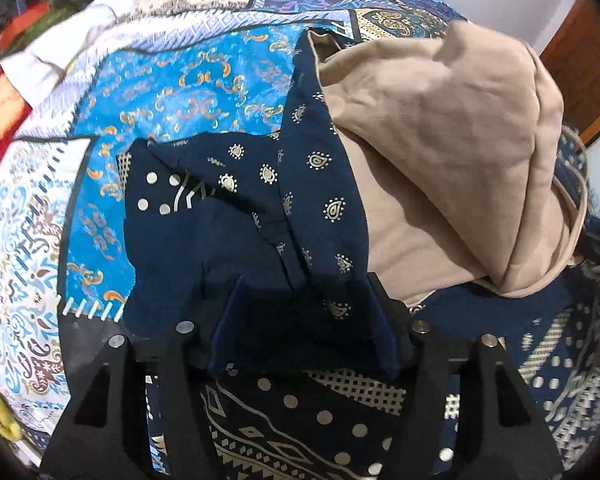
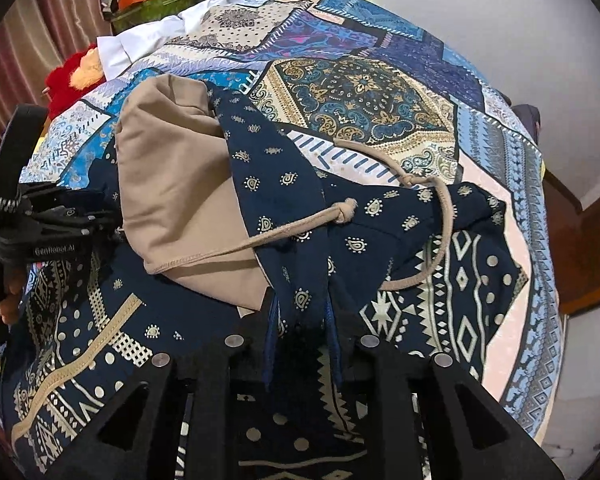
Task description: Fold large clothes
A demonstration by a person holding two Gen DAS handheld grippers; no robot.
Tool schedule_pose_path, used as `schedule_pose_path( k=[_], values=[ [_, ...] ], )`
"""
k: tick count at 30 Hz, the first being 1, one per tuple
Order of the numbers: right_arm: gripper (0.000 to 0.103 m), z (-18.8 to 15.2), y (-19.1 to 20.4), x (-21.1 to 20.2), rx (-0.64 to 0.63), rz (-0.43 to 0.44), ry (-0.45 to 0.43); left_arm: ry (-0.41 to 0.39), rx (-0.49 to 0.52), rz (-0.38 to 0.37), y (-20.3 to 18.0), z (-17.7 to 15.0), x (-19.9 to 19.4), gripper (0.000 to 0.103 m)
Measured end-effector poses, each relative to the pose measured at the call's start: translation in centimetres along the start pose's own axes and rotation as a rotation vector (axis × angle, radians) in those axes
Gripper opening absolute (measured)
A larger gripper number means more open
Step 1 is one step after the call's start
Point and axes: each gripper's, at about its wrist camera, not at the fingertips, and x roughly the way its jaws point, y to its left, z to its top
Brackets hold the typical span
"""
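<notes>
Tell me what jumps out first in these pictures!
The tan hood of the navy hoodie with little gold teardrops lies in the middle of a bright patchwork bedspread. Both tongs, left and right, pinch navy cloth. Tan drawstrings curl on the right.

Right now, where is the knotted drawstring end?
In the right wrist view, the knotted drawstring end lies centre-frame on the navy printed garment, right of its beige hood lining.
</notes>
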Motion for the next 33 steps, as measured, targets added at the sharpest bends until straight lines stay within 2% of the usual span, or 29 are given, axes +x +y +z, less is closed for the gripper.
schedule_pose_path(
  k=[3,6,11,16,19,23,27,31,33],
  values=[
    [0.017,0.5,-0.9,-1.4,0.019,0.048,-0.012,0.019,-0.024,-0.054,0.7,0.5,-1.2,0.061],
    [0.017,1.5,-1.9,-2.9,0.025,0.095,-0.035,-0.015,0.014,-0.045,0.8,1.2,-3.1,0.061],
    [0.017,3.1,-3.8,-5.5,0.031,-0.019,-0.127,-0.086,0.090,0.030,1.2,2.9,-5.5,0.072],
    [0.017,6.1,-5.3,-5.2,0.109,0.049,-0.139,-0.074,0.027,0.015,3.0,6.6,-4.6,0.073],
    [0.017,8.9,-3.8,-3.9,0.091,0.111,-0.132,-0.055,-0.011,0.006,3.1,8.6,-2.8,0.073],
    [0.017,11.9,-0.2,-0.8,-0.009,0.116,-0.099,-0.025,-0.042,0.004,2.8,10.2,-0.2,0.073],
    [0.017,14.0,2.8,4.9,-0.112,0.062,0.002,-0.012,0.005,0.045,1.5,11.4,2.0,0.073],
    [0.017,13.9,2.5,9.9,-0.140,-0.068,0.086,0.007,0.027,0.098,1.1,11.7,3.9,0.073],
    [0.018,13.5,1.6,10.2,-0.138,-0.030,0.062,0.034,0.018,0.097,1.4,11.6,5.2,0.073]
  ],
)
